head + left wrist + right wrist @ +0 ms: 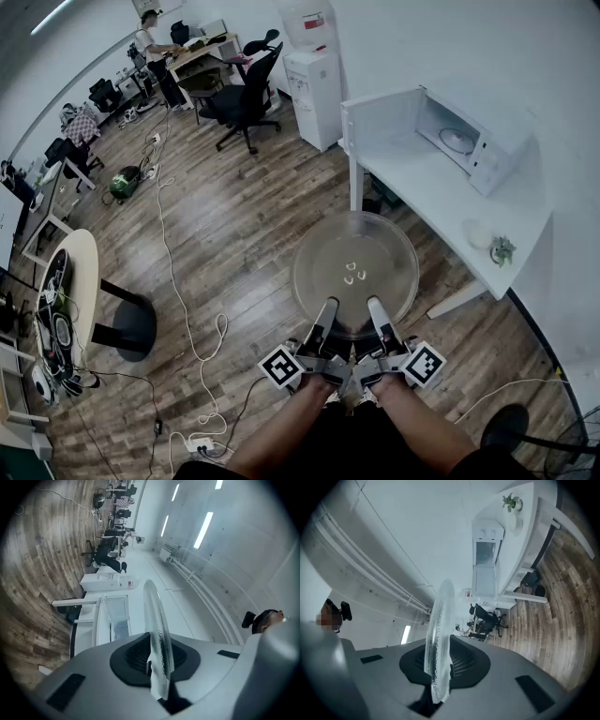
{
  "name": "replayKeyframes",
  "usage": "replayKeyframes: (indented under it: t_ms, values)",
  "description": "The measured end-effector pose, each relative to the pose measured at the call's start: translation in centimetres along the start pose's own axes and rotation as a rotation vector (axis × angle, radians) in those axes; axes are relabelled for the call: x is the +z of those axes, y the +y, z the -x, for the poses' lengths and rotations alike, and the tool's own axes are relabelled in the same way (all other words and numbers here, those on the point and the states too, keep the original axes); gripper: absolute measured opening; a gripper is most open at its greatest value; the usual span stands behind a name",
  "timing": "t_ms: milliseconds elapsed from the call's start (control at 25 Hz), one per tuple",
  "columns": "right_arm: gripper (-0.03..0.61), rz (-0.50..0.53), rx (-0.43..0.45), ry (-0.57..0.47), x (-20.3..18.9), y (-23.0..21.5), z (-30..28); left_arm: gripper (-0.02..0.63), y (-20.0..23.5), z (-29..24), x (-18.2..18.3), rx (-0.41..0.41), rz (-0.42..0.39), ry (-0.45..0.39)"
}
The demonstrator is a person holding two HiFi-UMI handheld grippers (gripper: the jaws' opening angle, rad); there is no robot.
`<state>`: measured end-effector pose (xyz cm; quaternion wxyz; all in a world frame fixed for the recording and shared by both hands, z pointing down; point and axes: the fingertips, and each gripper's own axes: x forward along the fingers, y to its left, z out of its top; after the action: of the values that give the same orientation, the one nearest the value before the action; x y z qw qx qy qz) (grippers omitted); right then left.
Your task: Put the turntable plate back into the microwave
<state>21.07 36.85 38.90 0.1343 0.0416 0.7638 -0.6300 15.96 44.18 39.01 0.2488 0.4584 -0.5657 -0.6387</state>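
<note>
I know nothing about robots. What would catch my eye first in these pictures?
A big clear glass plate is held out flat above the wooden floor. Its near rim is pinched by the left gripper and the right gripper, side by side. Ahead and to the right, a white microwave stands on a white table with its door swung open.

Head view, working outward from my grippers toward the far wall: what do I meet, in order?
Left gripper and right gripper side by side → glass turntable plate clamped in both → white table → open microwave.
</note>
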Motion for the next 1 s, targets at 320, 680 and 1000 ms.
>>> replayKeyframes:
  t_ms: [320,680,1000]
  values:
    - [0.051,-0.013,0.001,0.002,-0.1,-0.1,0.0,0.048,0.1,0.1,0.0,0.004,-0.011,0.001]
    - [0.052,-0.009,0.019,-0.007,-0.7,0.1,-0.3,0.049,-0.1,0.3,0.6,-0.002,-0.021,0.009]
    - [0.052,-0.05,-0.004,-0.055,-2.4,-1.0,-1.8,0.049,0.4,0.3,3.0,0.036,-0.02,0.056]
